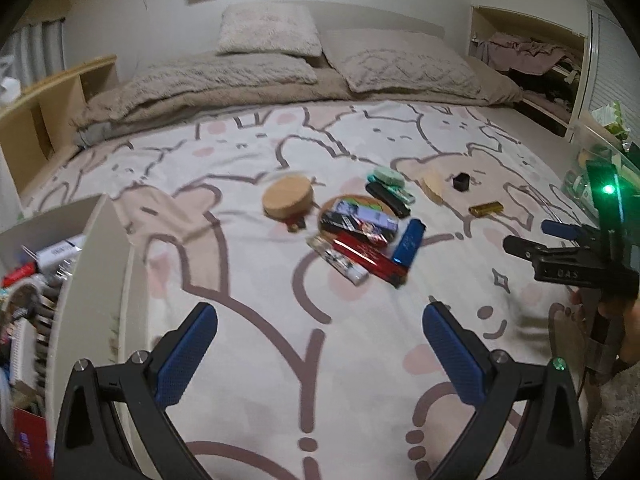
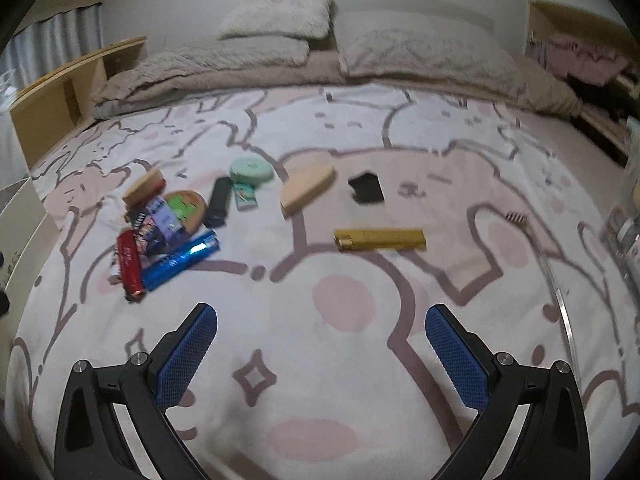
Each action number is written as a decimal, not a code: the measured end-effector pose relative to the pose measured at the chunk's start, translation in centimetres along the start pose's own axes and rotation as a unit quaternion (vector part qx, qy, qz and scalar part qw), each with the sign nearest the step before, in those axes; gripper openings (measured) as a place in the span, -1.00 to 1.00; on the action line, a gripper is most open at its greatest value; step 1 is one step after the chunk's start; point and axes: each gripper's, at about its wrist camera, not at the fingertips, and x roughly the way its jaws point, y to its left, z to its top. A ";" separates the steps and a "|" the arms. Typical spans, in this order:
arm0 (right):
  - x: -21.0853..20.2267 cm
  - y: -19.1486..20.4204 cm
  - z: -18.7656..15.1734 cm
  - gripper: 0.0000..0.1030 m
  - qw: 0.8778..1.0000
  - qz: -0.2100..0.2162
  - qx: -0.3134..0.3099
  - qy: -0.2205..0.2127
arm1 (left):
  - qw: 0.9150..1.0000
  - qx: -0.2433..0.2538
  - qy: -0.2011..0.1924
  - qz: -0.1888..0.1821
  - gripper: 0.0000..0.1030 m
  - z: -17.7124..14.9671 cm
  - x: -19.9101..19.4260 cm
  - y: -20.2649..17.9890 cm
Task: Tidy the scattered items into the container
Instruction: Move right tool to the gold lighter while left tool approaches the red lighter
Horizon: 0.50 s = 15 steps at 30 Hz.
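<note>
Scattered items lie on the bed's bunny-print blanket [image 1: 280, 360]. A pile holds a red box [image 1: 368, 260], a blue box [image 1: 408, 244], a black case [image 1: 388, 200] and a mint round case [image 1: 386, 176]. A cork disc [image 1: 286, 198], a gold box [image 1: 486, 209] and a small black cube [image 1: 461, 181] lie apart. The gold box [image 2: 380, 239] is nearest my right gripper [image 2: 320, 360], which is open and empty above the blanket. My left gripper [image 1: 320, 360] is open and empty, short of the pile. The right gripper also shows in the left wrist view [image 1: 528, 240].
A white open box [image 1: 100, 280] full of assorted things stands at the bed's left edge. A clear plastic container [image 2: 628, 220] with items sits at the right edge. Pillows [image 1: 272, 32] and a folded duvet lie at the bed's far end. A wooden shelf [image 1: 52, 108] is at far left.
</note>
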 end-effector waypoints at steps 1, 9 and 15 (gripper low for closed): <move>0.5 -0.4 -0.1 1.00 1.000 0.001 0.010 0.009 | 1.000 -0.002 0.005 -0.006 1.00 -0.2 0.4 -0.2; 4.0 -2.0 -0.5 1.00 0.997 -0.019 0.032 0.062 | 0.999 0.023 0.033 -0.028 1.00 -1.8 3.2 -2.7; 5.1 -3.0 0.1 1.00 0.997 -0.020 0.039 0.066 | 0.996 0.026 0.064 -0.054 1.00 -3.0 5.1 -3.6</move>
